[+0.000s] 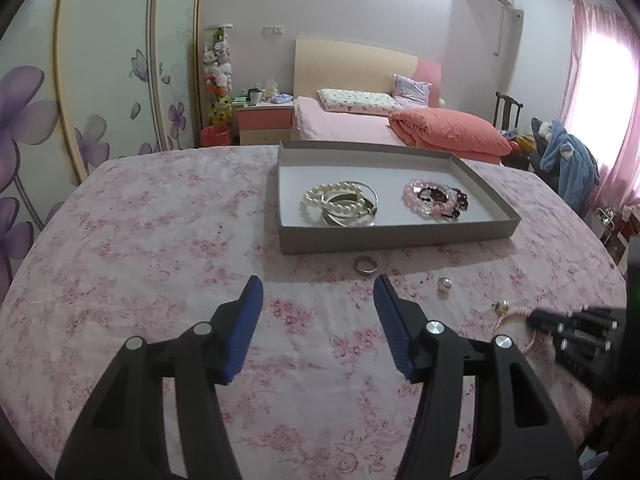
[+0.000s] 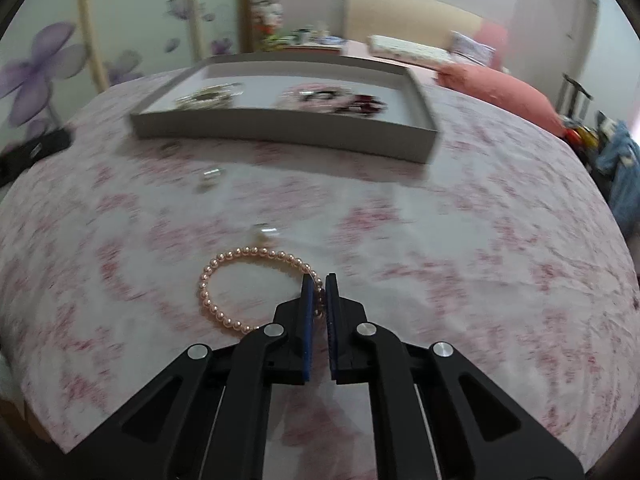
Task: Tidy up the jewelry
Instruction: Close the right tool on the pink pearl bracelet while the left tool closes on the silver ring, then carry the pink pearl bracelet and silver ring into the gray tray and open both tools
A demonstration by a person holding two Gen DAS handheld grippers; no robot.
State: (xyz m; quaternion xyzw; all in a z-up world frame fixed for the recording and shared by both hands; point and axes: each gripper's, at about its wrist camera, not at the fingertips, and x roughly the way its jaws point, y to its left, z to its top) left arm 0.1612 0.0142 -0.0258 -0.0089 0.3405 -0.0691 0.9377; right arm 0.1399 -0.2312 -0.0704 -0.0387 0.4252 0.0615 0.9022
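A grey tray (image 1: pixel 396 236) on the pink floral tablecloth holds a pile of pearl and metal bracelets (image 1: pixel 340 202) on its left and pink and dark bead bracelets (image 1: pixel 434 198) on its right. My left gripper (image 1: pixel 318 288) is open and empty, just short of a silver ring (image 1: pixel 366 265) that lies in front of the tray. My right gripper (image 2: pixel 319 280) is shut on a pink pearl bracelet (image 2: pixel 240 284) that hangs to its left, low over the cloth. A pearl earring (image 2: pixel 264 234) lies just beyond it. The tray (image 2: pixel 280 132) is farther ahead.
Another small pearl piece (image 1: pixel 444 286) lies right of the ring, also seen in the right wrist view (image 2: pixel 210 178). Beyond the table are a pink bed (image 1: pixel 380 120), a wardrobe with purple flowers (image 1: pixel 60 112) and a chair with blue clothes (image 1: pixel 568 160).
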